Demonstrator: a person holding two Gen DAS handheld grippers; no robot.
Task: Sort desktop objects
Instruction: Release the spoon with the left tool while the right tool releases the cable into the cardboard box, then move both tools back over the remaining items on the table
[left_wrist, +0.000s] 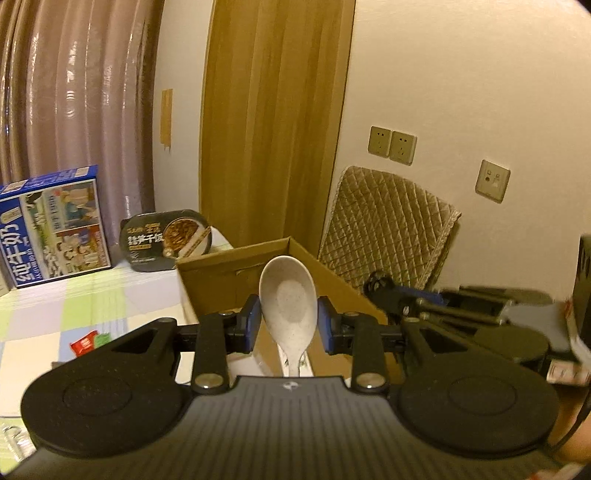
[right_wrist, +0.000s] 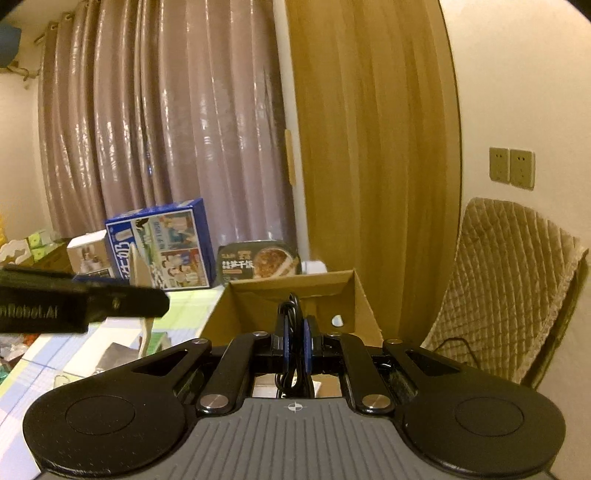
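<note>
Left tool (left_wrist: 288, 317) is clenched on the white spoon (left_wrist: 287, 295) at its bowl, above the cardboard box (left_wrist: 229, 266); hard, smooth, prob. fragile, so may slip. Right tool (right_wrist: 295, 341) pinches a limp black cable (right_wrist: 293, 306), light.

Spoon (left_wrist: 287, 314) handle end hidden behind gripper body; cable (right_wrist: 293, 332) partly too.

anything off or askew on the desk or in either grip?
Nothing spilled or broken. The left gripper holds the white spoon by the sides of its bowl rather than the handle. The right gripper pinches a bundled black cable, loops hanging loose below. Both are in front of the open cardboard box.
</note>
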